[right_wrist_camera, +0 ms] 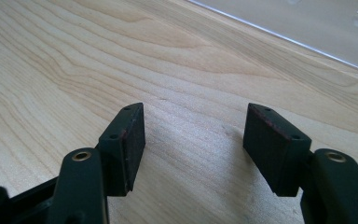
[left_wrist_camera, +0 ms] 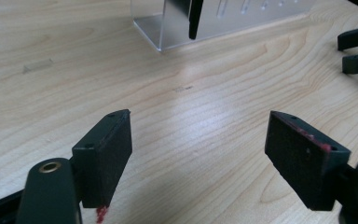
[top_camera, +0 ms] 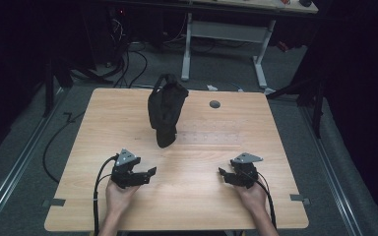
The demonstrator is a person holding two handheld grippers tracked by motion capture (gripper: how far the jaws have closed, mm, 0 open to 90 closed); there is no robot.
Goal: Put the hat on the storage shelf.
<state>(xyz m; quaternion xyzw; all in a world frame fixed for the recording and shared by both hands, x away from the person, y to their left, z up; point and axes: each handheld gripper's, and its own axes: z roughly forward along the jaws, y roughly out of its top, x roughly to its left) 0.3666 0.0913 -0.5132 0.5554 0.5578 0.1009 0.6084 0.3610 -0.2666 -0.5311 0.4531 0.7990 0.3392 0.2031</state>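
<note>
The desk (top_camera: 202,196) is showing a pale wood-grain surface, smooth, with a soft sheen under the light. The black bag (top_camera: 165,110) is looking like matt cloth, creased and limp. The stand (left_wrist_camera: 214,23) beneath it is appearing as clear, glossy plastic with smooth edges. The left gripper (left_wrist_camera: 198,154) and the right gripper (right_wrist_camera: 193,144) are presenting matt black plastic bodies; their pads (left_wrist_camera: 303,158) are looking dull and faintly grainy, with brass-coloured metal inserts at the joints.

Pretty dim room — grey carpeted floor (top_camera: 24,162) all around the light wooden table (top_camera: 197,201), cables (top_camera: 128,66) snaking at upper left, and a white-legged desk (top_camera: 226,32) along the top edge.
</note>
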